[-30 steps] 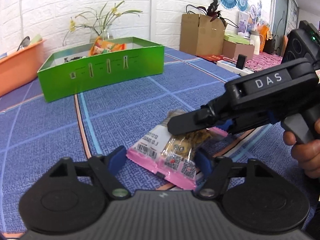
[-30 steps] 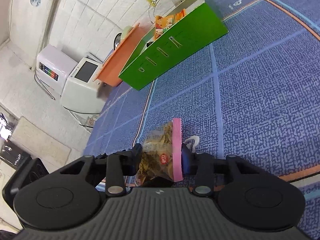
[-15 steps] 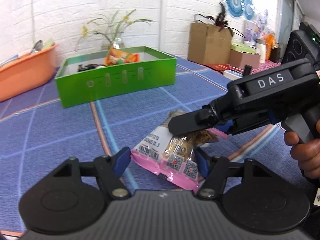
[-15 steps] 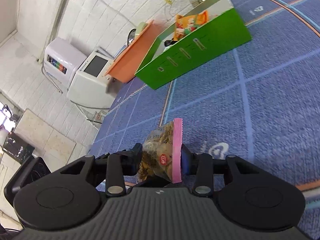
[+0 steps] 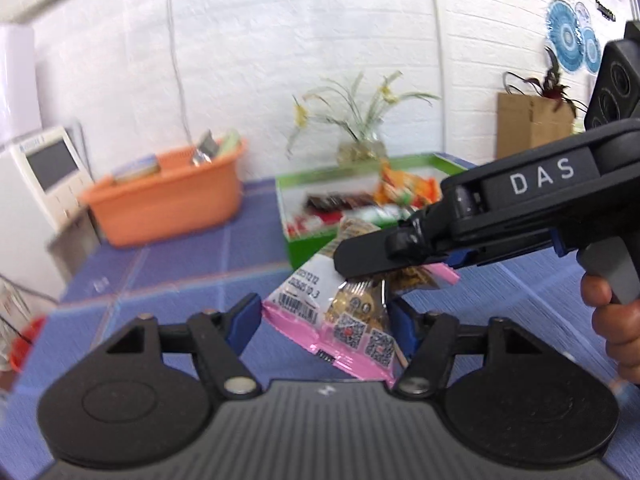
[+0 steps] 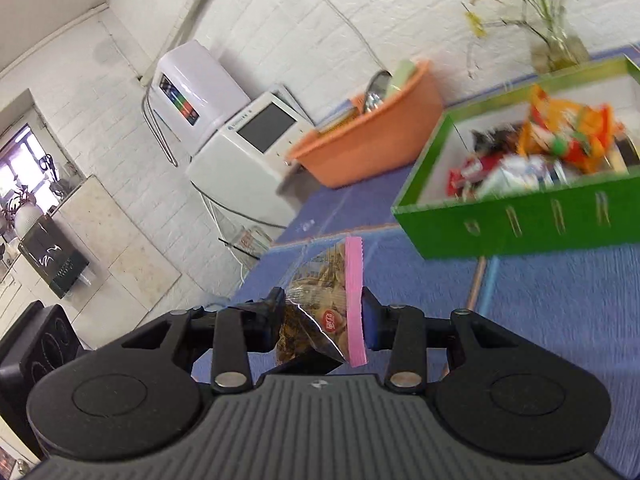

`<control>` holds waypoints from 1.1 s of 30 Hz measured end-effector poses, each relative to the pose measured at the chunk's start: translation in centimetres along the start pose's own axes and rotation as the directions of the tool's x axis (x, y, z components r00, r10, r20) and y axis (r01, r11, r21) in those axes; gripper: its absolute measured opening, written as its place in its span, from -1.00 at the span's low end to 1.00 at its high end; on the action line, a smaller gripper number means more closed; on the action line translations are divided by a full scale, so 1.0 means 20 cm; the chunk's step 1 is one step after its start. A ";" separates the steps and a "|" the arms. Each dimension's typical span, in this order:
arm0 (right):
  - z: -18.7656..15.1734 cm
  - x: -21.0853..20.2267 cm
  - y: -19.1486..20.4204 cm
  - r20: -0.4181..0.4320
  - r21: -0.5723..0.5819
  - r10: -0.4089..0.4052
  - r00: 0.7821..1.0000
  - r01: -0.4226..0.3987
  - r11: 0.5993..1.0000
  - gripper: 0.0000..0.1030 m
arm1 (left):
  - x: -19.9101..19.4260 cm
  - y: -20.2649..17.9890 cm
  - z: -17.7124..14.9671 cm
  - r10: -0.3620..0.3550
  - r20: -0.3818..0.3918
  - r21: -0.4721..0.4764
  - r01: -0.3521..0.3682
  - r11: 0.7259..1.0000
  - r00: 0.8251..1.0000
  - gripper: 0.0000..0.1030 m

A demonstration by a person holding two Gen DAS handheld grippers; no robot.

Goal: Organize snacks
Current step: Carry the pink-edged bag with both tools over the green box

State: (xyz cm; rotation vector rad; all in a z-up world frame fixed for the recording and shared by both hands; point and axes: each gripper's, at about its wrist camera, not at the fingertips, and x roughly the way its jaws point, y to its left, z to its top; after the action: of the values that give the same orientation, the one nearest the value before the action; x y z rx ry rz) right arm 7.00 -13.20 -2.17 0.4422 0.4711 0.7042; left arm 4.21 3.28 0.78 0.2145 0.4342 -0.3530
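Where the blue patterned tablecloth (image 6: 560, 292) spreads across both views, it carries the biggest things: an orange tub (image 5: 168, 196) near the white brick wall and, just beside it, a green box (image 6: 516, 224) with white inner walls. That box holds a heap of snack packets (image 6: 556, 148) in orange, red and white (motion blur hides their print). Behind the box stands a glass vase (image 5: 360, 150) of thin yellow-flowered stems. Off the table edge sits a white machine (image 6: 248, 148) with a dark screen.

Nearer the cameras, the right gripper (image 6: 324, 314) is clamped on a snack bag (image 6: 320, 304), a clear packet with pink sealed edges and brown pieces inside, held off the tablecloth, short of the green box. In the left wrist view the same bag (image 5: 340, 312) shows its white label, barcode and two square codes, with the right gripper's black finger pinching its upper part. The left gripper (image 5: 322, 320) stands wide open, its blue-padded fingers either side of the bag's lower end; whether the right-hand pad touches the wrapper cannot be told.
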 end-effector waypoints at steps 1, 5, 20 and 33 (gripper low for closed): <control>0.04 0.01 0.01 0.011 -0.012 0.003 1.000 -0.003 1.000 0.32 | 0.02 0.02 0.04 0.003 0.008 -0.006 -0.002 1.000 1.000 0.30; 0.21 -0.02 0.00 0.078 -0.073 -0.007 0.997 0.013 0.997 0.32 | 0.10 0.02 0.21 0.014 0.075 0.018 -0.016 1.000 0.997 0.30; 0.53 -0.17 -0.25 0.279 -0.254 -0.225 0.934 0.298 0.920 0.31 | 0.59 -0.22 0.54 -0.114 0.206 -0.022 0.121 0.992 0.972 0.31; 0.47 -0.04 -0.49 0.272 -0.086 -0.200 0.941 0.231 0.969 0.89 | 0.79 -0.24 0.43 -0.044 0.167 0.028 0.040 0.999 0.985 0.32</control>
State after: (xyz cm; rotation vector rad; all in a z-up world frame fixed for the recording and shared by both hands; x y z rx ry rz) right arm 16.62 -22.65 0.45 0.3602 0.2224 0.4495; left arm 19.07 -7.98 0.83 0.1984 0.2685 -0.4147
